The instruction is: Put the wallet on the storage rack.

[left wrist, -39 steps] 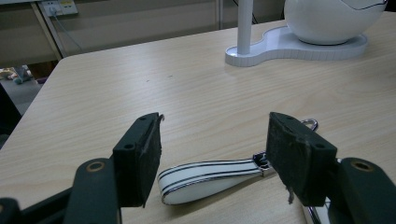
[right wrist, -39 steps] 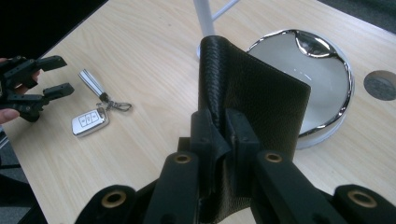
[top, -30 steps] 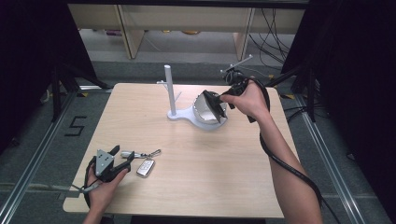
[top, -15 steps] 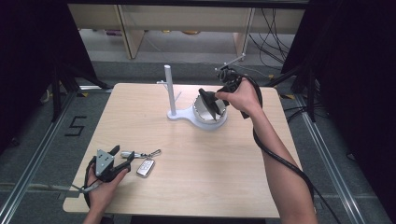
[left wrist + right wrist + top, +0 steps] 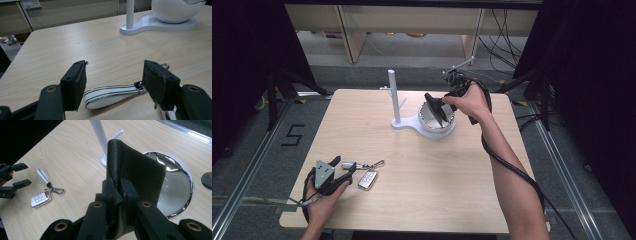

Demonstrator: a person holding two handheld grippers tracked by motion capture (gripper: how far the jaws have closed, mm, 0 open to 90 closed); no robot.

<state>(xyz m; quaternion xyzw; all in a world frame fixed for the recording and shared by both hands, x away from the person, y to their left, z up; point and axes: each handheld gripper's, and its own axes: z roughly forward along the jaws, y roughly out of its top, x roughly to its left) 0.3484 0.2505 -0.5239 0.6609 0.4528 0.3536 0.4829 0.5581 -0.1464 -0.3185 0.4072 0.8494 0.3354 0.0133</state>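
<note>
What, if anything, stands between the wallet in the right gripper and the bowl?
Nothing visible does. The right gripper is shut on the wallet, which hangs directly over the open bowl. The post stands off to one side.

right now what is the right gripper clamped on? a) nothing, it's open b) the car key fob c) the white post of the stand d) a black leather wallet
d: in the right gripper view the right gripper is shut on a black leather wallet, held over the chrome-lined bowl, while the key fob lies on the table by the left gripper.
</note>
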